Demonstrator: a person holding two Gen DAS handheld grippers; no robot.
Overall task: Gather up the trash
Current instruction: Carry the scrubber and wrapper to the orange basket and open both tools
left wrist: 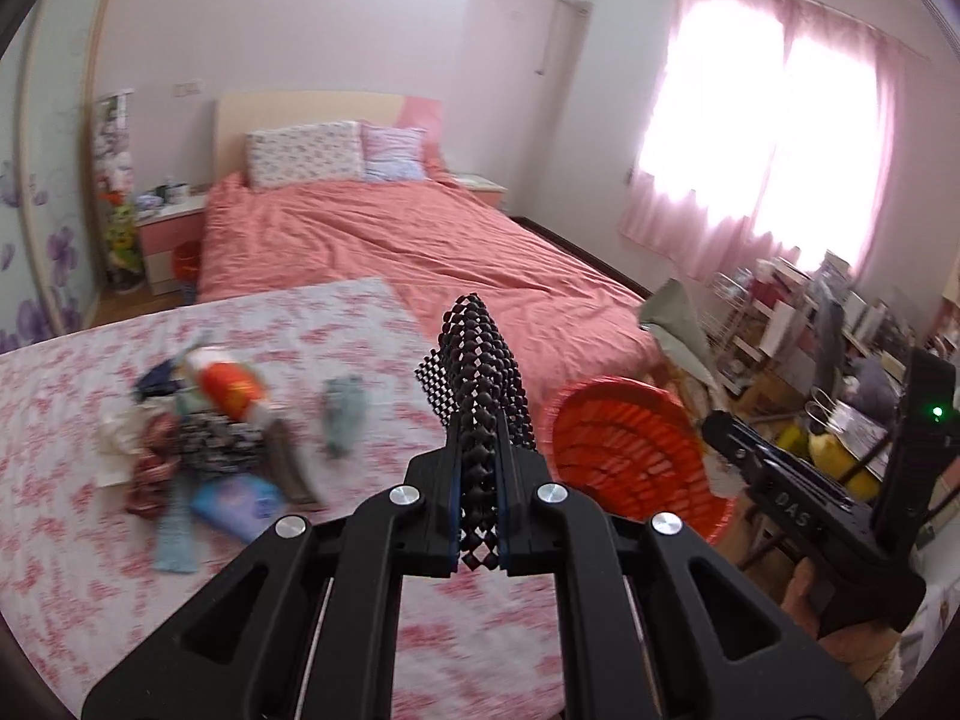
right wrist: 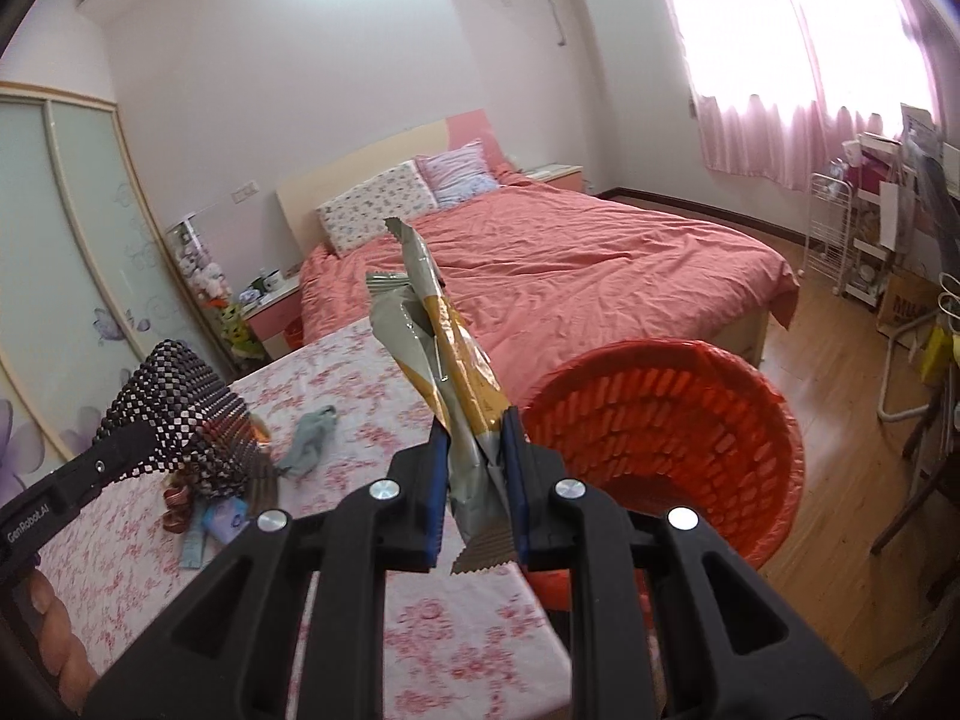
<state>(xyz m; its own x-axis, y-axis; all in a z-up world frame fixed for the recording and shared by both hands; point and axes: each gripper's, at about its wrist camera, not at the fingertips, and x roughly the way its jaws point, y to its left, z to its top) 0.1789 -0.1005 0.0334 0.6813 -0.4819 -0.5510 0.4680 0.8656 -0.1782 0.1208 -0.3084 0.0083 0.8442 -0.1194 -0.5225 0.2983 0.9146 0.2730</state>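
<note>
Trash pile [left wrist: 204, 438] lies on table [left wrist: 72, 540], bin [right wrist: 660, 450] right.

My right tool [right wrist: 477, 468] pinches a crumpled grey-and-yellow wrapper [right wrist: 441, 354] that stands upright, just left of the red basket [right wrist: 774, 480], whose liner is also red. My left tool [left wrist: 480, 462] grips a piece of black mesh [left wrist: 480, 360]. On the flowered surface [left wrist: 72, 540], to the left, lies a blurred heap of trash [left wrist: 204, 438]; a grey scrap [left wrist: 345, 405] lies apart from it.

The left gripper [left wrist: 480, 474] is clamping a black mesh piece [left wrist: 483, 360] upright, while the right gripper [right wrist: 477, 474] is pinching a wrapper [right wrist: 438, 354], both raised side by side.
</note>
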